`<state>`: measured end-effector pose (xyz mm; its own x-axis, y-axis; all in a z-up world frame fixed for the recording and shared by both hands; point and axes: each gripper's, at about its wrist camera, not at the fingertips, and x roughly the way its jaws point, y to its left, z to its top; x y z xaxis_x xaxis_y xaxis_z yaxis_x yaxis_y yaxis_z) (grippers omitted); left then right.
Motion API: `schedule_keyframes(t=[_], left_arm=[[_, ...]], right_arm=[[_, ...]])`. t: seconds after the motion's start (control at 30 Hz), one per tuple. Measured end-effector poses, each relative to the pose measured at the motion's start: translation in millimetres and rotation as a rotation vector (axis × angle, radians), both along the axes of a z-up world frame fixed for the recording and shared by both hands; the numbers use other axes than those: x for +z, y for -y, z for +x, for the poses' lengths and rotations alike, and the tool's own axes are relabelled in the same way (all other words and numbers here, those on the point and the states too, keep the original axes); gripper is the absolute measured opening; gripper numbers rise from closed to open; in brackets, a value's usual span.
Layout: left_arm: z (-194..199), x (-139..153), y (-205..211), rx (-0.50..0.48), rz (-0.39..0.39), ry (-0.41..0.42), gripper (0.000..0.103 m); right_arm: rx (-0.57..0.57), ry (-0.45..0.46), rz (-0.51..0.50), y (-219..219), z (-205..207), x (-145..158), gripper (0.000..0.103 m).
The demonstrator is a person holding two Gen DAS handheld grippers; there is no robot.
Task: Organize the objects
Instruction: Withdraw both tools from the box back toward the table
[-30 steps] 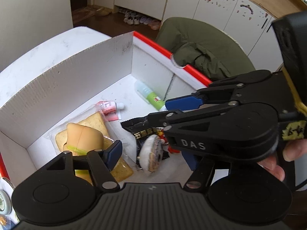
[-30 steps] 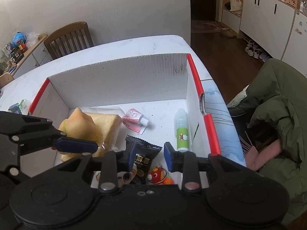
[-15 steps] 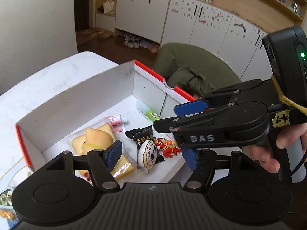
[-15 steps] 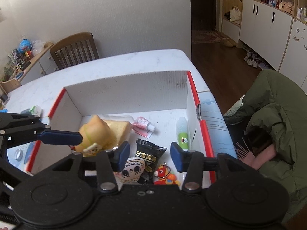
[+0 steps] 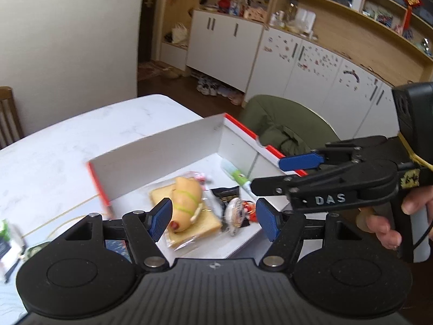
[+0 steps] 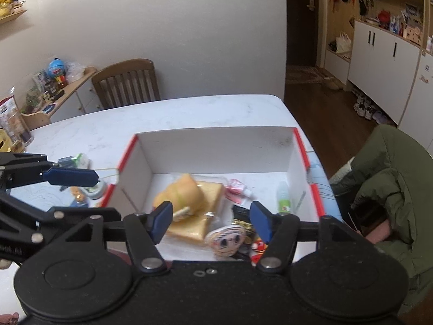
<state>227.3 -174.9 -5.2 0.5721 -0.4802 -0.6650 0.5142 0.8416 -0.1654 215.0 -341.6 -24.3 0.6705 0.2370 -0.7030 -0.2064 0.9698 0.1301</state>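
A white cardboard box (image 6: 216, 146) with red rims sits on the white table. It also shows in the left wrist view (image 5: 162, 151). Inside lie a bagged slice of toast (image 6: 197, 216), a yellow plush toy (image 6: 181, 195) on top of it, a small pink tube (image 6: 238, 191), a green-capped bottle (image 6: 282, 199), a dark snack packet (image 5: 226, 193), a round face charm (image 6: 226, 239) and a red keychain (image 5: 249, 210). My left gripper (image 5: 215, 220) is open and empty, above the box's near edge. My right gripper (image 6: 211, 222) is open and empty, also above the near edge.
Small packets and oddments (image 6: 81, 187) lie on the table left of the box. A wooden chair (image 6: 127, 84) stands at the far side. A chair draped with a green jacket (image 6: 389, 181) stands to the right. Cabinets (image 5: 297, 62) line the far wall.
Both grippers have lifted up and drawn back from the box, which now looks smaller and farther below. The items in the box have stayed where they were.
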Motion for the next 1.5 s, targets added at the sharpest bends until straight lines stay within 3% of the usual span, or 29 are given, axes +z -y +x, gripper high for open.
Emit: schedule_keyframes(t=[0.17,0.47,0.6,0.77,0.9,1.07,1.5], left_arm=[[-15,4,-33,0.035,-0.011,0.019,0.075],[-38,-1,-95,0.104,-0.004,0.020,0.081],[-45,-6,-122,0.140,-0.013,0.004,0.082],[-56,-11,-153,0.168,0.005,-0.001,0.084],[-64,-17,-177,0.182,0.014,-0.002,0.094],[-71,-25,-201,0.204,0.036,0.007,0.098],[-65,-69,-256,0.268,0.082,-0.012,0.100]], right_arm=[[0.031,0.018,-0.002,-29,-12,5,0.076],[0.080,0.033,0.016,-80,-26,10,0.098],[0.106,0.034,0.026,-103,-30,12,0.102],[0.139,0.028,0.021,-133,-33,11,0.102],[0.152,0.015,0.018,-156,-33,8,0.102],[0.164,-0.003,0.003,-185,-28,0,0.102],[0.166,-0.112,-0.034,-255,7,-38,0.102]])
